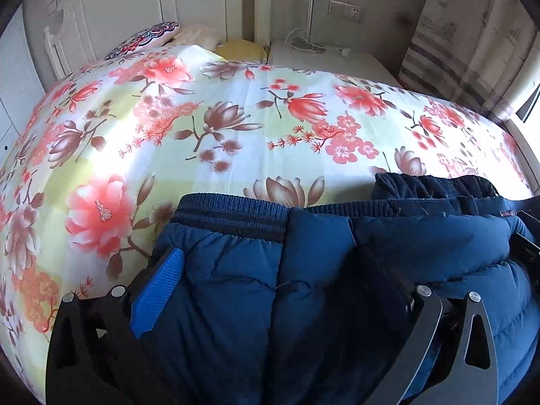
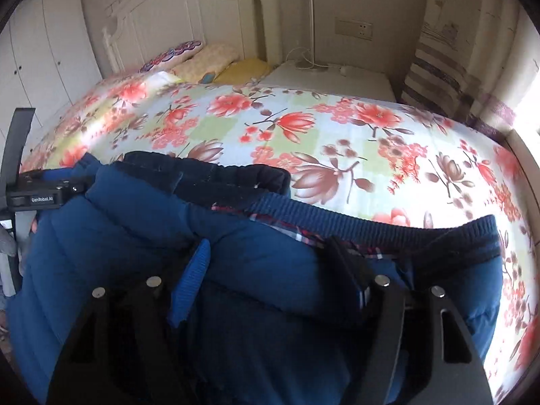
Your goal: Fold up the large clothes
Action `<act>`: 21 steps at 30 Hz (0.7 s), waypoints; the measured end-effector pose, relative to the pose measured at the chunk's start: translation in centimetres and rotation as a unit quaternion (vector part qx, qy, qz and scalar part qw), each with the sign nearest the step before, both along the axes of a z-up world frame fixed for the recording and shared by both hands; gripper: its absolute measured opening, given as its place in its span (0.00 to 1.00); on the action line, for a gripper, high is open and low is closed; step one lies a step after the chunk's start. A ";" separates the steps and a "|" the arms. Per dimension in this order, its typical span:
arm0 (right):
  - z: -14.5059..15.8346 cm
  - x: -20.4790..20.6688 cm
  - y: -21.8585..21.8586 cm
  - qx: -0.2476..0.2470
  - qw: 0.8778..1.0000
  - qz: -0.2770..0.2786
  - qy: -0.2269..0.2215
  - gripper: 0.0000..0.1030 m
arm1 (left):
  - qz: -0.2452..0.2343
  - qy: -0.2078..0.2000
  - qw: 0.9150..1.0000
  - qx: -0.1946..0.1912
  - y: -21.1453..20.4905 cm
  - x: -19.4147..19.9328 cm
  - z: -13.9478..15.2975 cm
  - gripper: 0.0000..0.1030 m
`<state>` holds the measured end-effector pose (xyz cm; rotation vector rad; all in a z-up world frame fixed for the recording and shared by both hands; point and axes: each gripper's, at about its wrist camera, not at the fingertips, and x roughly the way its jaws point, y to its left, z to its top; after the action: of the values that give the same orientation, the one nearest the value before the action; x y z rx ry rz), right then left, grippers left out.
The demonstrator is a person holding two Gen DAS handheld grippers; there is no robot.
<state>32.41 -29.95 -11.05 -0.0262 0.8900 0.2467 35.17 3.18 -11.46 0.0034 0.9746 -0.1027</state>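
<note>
Blue puffy jacket (image 1: 303,287) lies on the flowery bed (image 1: 236,101) — the left gripper (image 1: 270,270) and right gripper (image 2: 270,263) both hang over it, jaws spread, gripping nothing.

Jacket (image 1: 303,270) on bed (image 1: 236,128); pillows (image 2: 202,60) behind, nightstand (image 2: 337,77) right.

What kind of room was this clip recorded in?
A bedroom, most likely in a home. A bed with a floral cover fills the view, with a white headboard and pillows at its far end and a nightstand beside it. A blue jacket lies on the bed.
</note>
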 end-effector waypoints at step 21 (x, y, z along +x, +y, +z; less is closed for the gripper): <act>1.1 -0.6 9.8 -0.104 0.990 0.096 0.008 0.79 | 0.025 0.003 0.998 -0.057 2.2 -0.1 -0.4 0.96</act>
<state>31.82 -20.16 -9.99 -0.3044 0.9277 0.3333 35.07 5.36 -11.83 -0.1267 0.9721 -0.1122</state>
